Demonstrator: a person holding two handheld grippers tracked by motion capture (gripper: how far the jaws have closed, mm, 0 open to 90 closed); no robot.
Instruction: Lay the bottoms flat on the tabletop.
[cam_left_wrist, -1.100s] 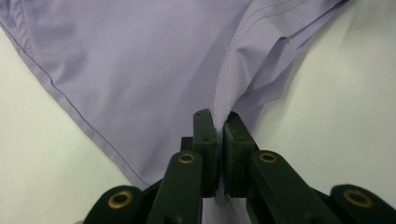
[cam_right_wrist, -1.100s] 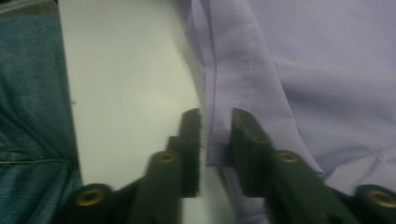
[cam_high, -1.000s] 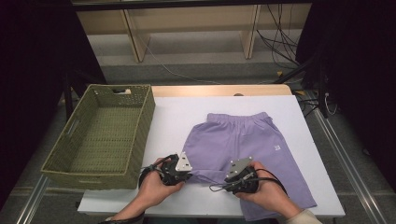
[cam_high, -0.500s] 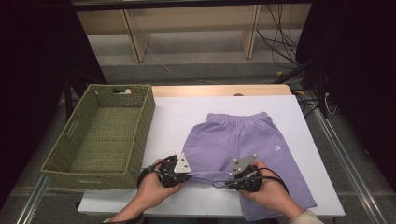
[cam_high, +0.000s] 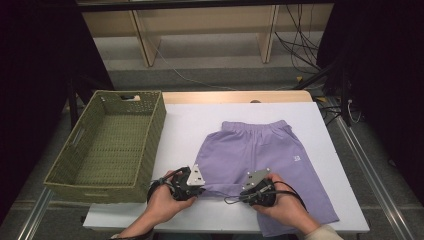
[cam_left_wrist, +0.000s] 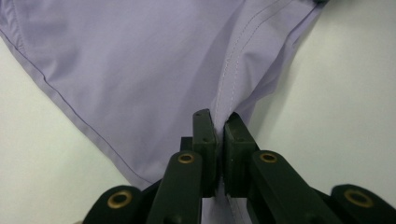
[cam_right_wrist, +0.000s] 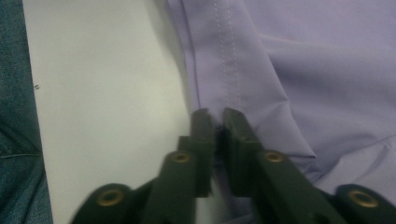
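Green basket (cam_high: 107, 145) stands at the bench's (cam_high: 185, 125) left edge. Left gripper (cam_high: 196, 186): jaws clenched on the near hem of the purple shorts (cam_high: 260, 155), which lie flat at bench centre-right. Right gripper (cam_high: 248, 192): jaws have just closed, clamped on the same hem.

Lilac shorts (cam_high: 260, 155) flat on white table, waistband far, near hem lifted.
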